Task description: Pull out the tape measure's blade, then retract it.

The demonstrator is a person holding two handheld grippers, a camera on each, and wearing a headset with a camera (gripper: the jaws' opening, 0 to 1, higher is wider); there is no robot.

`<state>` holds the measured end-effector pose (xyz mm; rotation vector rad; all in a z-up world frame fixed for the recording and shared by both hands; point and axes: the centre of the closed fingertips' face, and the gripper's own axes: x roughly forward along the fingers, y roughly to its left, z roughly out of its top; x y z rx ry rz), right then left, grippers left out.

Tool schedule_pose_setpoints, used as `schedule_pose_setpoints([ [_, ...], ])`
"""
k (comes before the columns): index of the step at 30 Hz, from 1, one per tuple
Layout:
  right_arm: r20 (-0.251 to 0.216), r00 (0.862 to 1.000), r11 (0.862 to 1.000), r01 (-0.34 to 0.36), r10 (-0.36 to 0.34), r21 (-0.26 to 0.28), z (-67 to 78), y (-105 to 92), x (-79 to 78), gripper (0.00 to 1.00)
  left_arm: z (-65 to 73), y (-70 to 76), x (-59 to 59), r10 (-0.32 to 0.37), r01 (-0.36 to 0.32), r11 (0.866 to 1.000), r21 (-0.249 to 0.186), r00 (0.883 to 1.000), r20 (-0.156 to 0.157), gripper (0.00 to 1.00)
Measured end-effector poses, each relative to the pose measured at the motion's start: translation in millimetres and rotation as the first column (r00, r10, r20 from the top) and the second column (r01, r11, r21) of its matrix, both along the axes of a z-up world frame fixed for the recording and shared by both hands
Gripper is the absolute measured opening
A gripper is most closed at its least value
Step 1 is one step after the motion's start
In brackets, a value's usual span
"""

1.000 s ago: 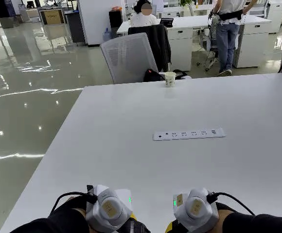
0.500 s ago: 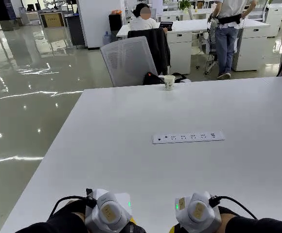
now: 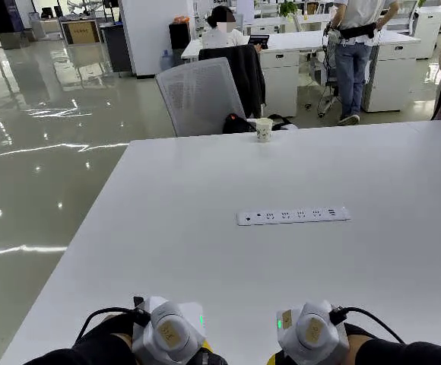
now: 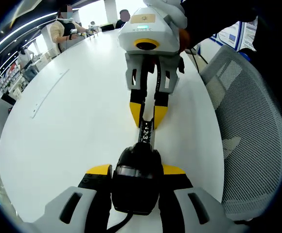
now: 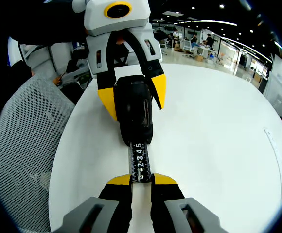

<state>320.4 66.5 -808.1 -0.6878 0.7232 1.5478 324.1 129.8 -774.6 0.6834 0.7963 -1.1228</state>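
A black tape measure (image 4: 133, 194) sits between the yellow-tipped jaws of my left gripper (image 4: 136, 170), which is shut on its case. A short length of blade (image 4: 146, 133) with printed numbers runs from the case to my right gripper (image 4: 147, 119), shut on the blade's end. From the right gripper view, the right gripper (image 5: 141, 180) pinches the blade (image 5: 140, 160), and opposite it the left gripper (image 5: 133, 99) clamps the case (image 5: 136, 121). Both are just above the white table (image 3: 205, 251) at its near edge. The white housings (image 3: 167, 333) of both grippers are at the bottom of the head view.
A white power strip (image 3: 293, 216) lies mid-table and a paper cup (image 3: 264, 129) stands at the far edge. A grey mesh chair (image 3: 201, 95) is behind the table, and another mesh chair (image 4: 248, 121) is close behind the grippers. A person stands at the desks beyond.
The head camera has tilted up slightly, so both grippers sit lower in the picture. The gap between them looks a little wider.
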Motion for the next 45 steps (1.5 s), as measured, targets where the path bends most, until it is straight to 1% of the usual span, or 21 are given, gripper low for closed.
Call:
schedule_pose_setpoints([
  [45,0.001,1.0,1.0,0.017,-0.017,-0.006,2.4,-21.1,-1.0,0.1,2.3,-1.6,-2.9,0.005,-0.005,1.0,-0.006,1.0,0.0,0.32],
])
